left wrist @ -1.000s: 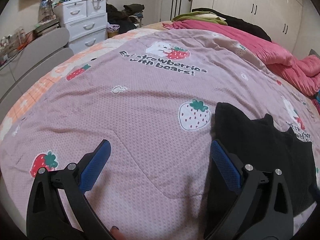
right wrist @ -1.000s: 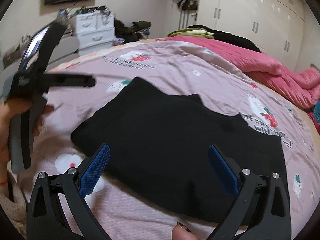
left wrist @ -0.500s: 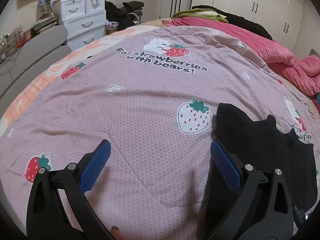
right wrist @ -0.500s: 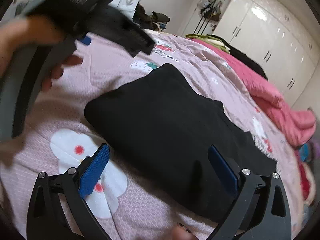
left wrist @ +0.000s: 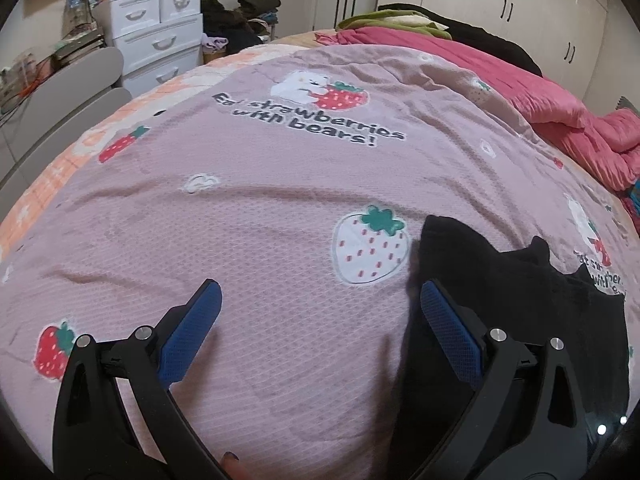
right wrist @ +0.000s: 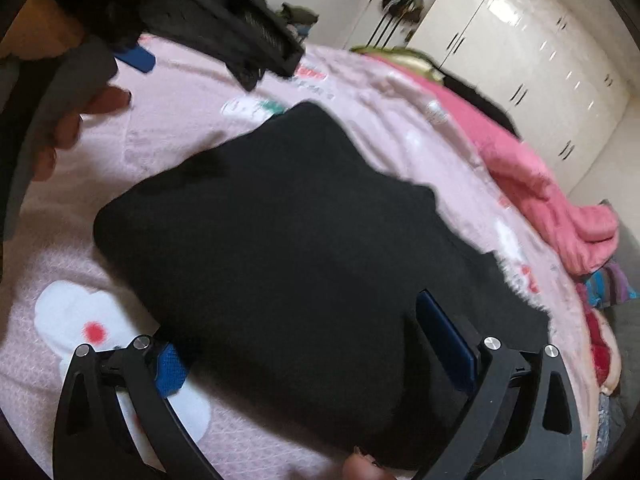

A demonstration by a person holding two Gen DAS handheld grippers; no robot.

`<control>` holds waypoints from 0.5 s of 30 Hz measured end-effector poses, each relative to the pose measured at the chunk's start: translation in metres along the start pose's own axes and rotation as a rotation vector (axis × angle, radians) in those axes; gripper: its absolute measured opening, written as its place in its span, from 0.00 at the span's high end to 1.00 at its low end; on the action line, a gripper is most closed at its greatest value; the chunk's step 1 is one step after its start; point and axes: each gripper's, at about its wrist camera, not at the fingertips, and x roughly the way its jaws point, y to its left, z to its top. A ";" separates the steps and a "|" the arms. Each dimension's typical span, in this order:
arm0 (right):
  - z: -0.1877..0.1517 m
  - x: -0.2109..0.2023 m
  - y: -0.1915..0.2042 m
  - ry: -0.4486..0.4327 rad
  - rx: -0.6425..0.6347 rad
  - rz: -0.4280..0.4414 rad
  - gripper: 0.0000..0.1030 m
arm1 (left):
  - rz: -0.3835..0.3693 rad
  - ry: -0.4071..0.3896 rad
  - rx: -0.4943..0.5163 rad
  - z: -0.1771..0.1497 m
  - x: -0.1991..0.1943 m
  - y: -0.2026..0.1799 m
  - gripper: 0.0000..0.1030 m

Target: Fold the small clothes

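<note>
Black garment (right wrist: pixel 304 248) lies flat on the pink strawberry-print bedspread (left wrist: pixel 240 216), already folded into a compact, roughly rectangular shape. Its far edge is uneven, with small peaks.

Left gripper (left wrist: pixel 320 304) hangs above bare bedspread, just to the left of the garment. Fingers spread wide, nothing between them. Its right blue pad (left wrist: pixel 448 336) overlaps the garment's left edge in the left wrist view; contact cannot be judged. A white strawberry print (left wrist: pixel 370 246) sits just beyond, beside the garment's corner.

Right gripper (right wrist: pixel 312 344) is low over the garment's near part, fingers wide apart, empty. The left pad (right wrist: pixel 170 368) shows at the garment's near-left border; the right one is over black cloth. Right wrist view is motion-blurred.

A hand (right wrist: pixel 68 128) holding the left tool shows at upper left of that view.

Pink quilt (left wrist: pixel 540 112) bunched along the far side of the bed. White drawers (left wrist: pixel 158 44) and white wardrobe doors (left wrist: pixel 520 12) stand behind.
</note>
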 end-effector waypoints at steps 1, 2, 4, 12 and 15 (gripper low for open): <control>0.000 -0.004 0.000 -0.024 -0.006 -0.011 0.11 | -0.014 0.005 -0.002 0.001 0.002 -0.002 0.09; 0.000 -0.008 0.000 -0.043 -0.009 -0.010 0.17 | -0.032 0.011 -0.006 0.001 0.004 -0.004 0.09; 0.000 -0.014 0.000 -0.073 -0.015 -0.001 0.31 | -0.071 0.027 -0.010 0.001 0.007 -0.010 0.09; -0.003 -0.026 -0.004 -0.132 -0.016 0.057 0.81 | -0.102 0.058 0.037 -0.003 0.016 -0.030 0.09; -0.004 -0.029 -0.007 -0.143 -0.001 0.057 0.82 | -0.111 0.071 0.045 -0.004 0.020 -0.034 0.09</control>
